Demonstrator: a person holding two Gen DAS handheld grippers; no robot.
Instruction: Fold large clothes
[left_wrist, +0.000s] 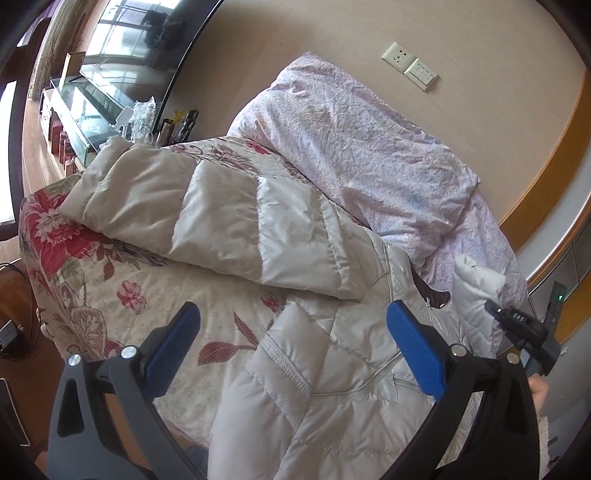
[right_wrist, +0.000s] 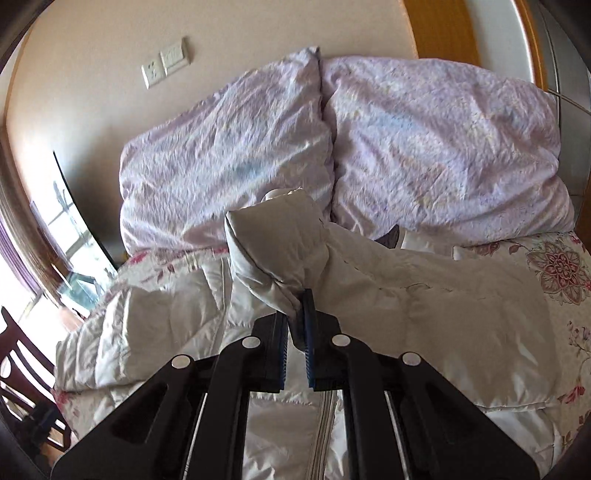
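Now my right gripper (right_wrist: 295, 321) has its jaws clamped on the cuff of the jacket's (left_wrist: 332, 387) sleeve (right_wrist: 273, 251), which rises straight ahead of them; the left gripper (left_wrist: 295, 354), jaws apart, hangs over the jacket's body on the bed (left_wrist: 122, 295).
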